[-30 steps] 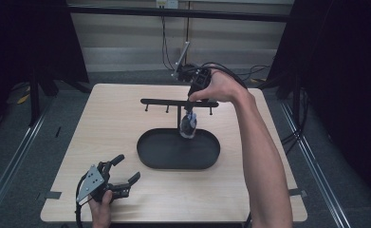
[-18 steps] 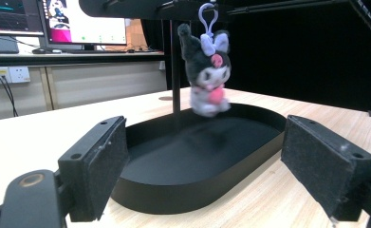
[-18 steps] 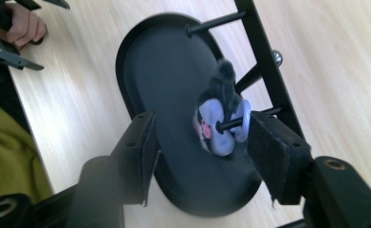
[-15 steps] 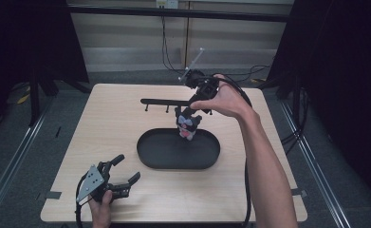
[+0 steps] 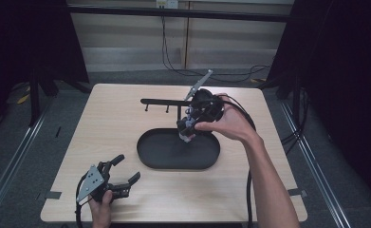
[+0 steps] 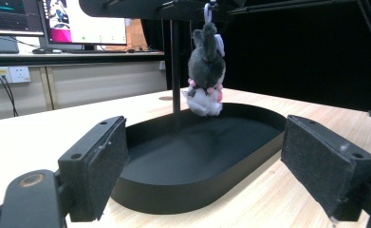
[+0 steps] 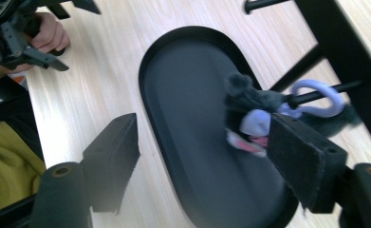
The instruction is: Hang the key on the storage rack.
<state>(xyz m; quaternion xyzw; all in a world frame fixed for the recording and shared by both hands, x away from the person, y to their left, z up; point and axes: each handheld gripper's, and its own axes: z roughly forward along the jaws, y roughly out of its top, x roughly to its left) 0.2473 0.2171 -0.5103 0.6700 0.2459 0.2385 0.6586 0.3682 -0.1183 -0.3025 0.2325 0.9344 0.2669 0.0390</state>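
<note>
Grey-and-white plush keychain toy with pink bits hangs from a peg of the black metal T-shaped hanger stand, over the 1 o'clock end of the black oval tray that is the stand's base, mid-table on the light wooden table. High view: right gripper sits right at the toy, hand around it, jaws hard to read here; left gripper rests at 7 o'clock of the tray, well apart, jaws spread, nothing in them. Left gripper view: toy dangles by its pale loop from the stand's arm, upright, clear of the tray floor; the gripper's own black pads stand wide either side, empty. Right gripper view: toy hooked by a lilac carabiner loop on a thin black peg; right jaws have just been opening and now stand wide, the toy lying near the right-hand pad but not pinched, cannot tell if it brushes it; far-off left gripper at 10 o'clock. Judgement: hanging looks done, toy released on the peg; what's left is likely just backing the right gripper away without snagging the loop.
</note>
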